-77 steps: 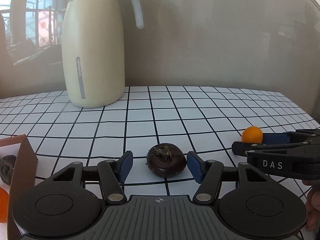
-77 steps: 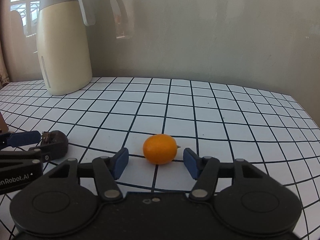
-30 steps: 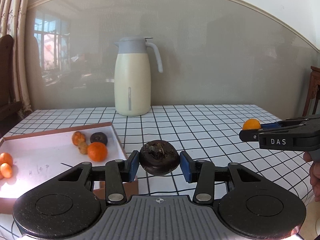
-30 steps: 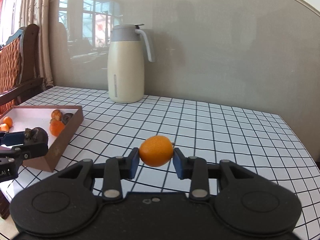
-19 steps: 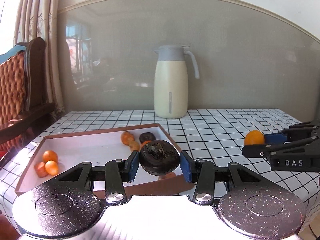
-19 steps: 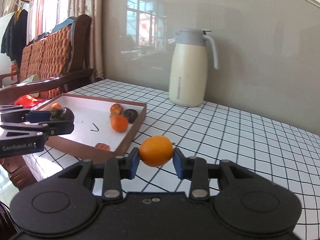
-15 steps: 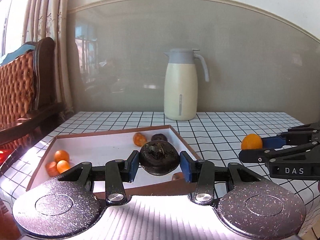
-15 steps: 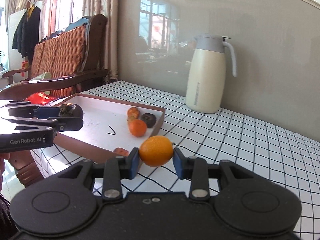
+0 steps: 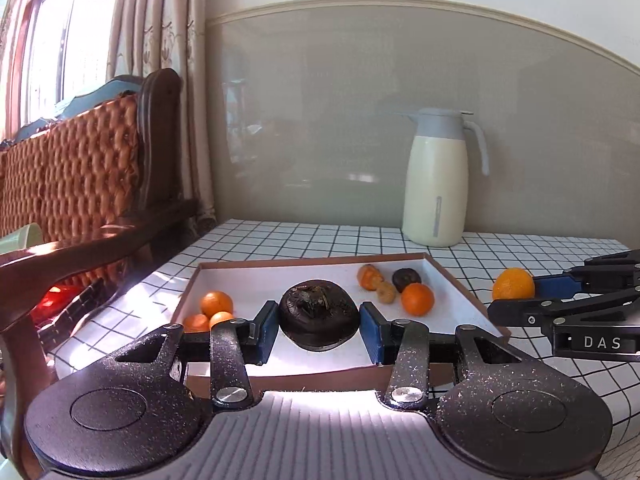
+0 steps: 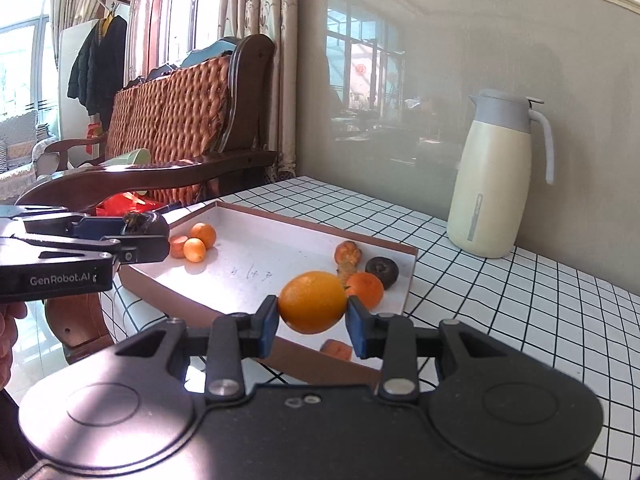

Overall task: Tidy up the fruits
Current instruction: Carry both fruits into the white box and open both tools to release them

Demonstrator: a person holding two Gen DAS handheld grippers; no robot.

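1. Dark fruit (image 9: 318, 320): your left gripper (image 9: 319, 330) clamps it between both blue pads, held in the air over the near edge of the brown tray (image 9: 460, 280).
2. Orange fruit (image 10: 312, 302): your right gripper (image 10: 312, 326) is closed on it, above the tray's near right corner.
3. Tray sits on the checked tablecloth (image 10: 500, 300), with small orange fruits at both ends.
4. Cream jug (image 10: 496, 176) stands behind, by the wall.
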